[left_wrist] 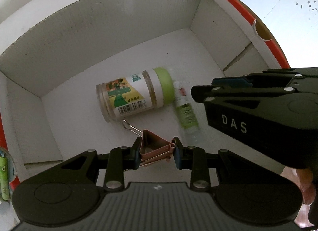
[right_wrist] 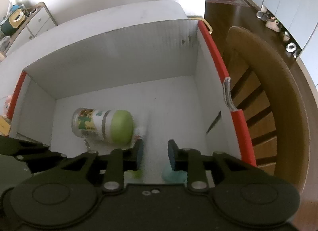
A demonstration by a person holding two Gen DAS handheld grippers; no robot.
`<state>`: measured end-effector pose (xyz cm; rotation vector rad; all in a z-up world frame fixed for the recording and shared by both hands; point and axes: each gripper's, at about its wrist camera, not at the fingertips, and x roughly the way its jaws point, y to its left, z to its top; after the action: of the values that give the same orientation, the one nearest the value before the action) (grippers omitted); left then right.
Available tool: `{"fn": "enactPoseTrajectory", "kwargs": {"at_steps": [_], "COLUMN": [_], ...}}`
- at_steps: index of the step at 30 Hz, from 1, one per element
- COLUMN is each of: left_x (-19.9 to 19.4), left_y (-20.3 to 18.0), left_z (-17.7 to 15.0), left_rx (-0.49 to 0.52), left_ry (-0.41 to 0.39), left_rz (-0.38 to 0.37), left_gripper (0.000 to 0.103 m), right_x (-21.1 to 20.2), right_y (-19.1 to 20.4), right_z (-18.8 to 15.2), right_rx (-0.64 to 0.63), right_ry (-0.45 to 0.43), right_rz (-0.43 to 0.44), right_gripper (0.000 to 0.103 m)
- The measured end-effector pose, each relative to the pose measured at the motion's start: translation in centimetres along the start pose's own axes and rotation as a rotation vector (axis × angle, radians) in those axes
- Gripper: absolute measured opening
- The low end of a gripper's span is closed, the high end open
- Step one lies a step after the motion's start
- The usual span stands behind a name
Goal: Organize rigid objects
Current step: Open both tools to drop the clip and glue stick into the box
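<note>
The left gripper [left_wrist: 157, 154] is clamped on a rose-gold metal binder clip [left_wrist: 156, 149], triangular with wire handles, held low over the smooth floor of the white corrugated cardboard box with red edges [left_wrist: 119, 22]. Toward 11 o'clock from the clip lies a clear plastic jar with a lime-green lid [left_wrist: 133, 97] on its side, with a slim green-labelled tube [left_wrist: 185, 111] touching its lid; the right gripper [right_wrist: 155, 153] hangs at the clip's 2 o'clock, jaws parted and empty, and a curved wooden chair [right_wrist: 278, 92] stands outside the box wall
</note>
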<state>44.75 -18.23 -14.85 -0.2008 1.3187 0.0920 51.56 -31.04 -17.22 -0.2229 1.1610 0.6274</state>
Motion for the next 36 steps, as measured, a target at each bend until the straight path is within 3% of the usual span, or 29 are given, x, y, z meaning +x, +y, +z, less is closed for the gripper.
{"fn": "enactPoseTrajectory", "kwargs": {"at_steps": [13, 15, 16, 17, 36], "left_x": [-2.9, -3.6, -4.1, -4.4, -11.1], "left_y": [-0.2, 0.0, 0.1, 0.1, 1.2], "left_z": [-1.2, -1.7, -2.0, -2.2, -6.1], "left_rx": [-0.040, -0.045, -0.048, -0.049, -0.046], "left_ry": [-0.057, -0.076, -0.090, -0.107, -0.332], "left_rz": [-0.023, -0.032, -0.034, -0.034, -0.041], "left_gripper": [0.033, 0.047, 0.060, 0.063, 0.063], "right_x": [-2.9, -3.5, -3.8, -4.1, -11.0], "right_y": [0.8, 0.8, 0.9, 1.0, 3.0], "right_z": [-0.5, -0.6, -0.7, -0.8, -4.1], "right_rx": [-0.007, -0.012, -0.015, -0.016, -0.040], "right_ry": [-0.057, -0.068, -0.075, -0.080, -0.212], "right_rz": [0.016, 0.021, 0.023, 0.024, 0.115], "right_gripper": [0.047, 0.049, 0.050, 0.051, 0.077]}}
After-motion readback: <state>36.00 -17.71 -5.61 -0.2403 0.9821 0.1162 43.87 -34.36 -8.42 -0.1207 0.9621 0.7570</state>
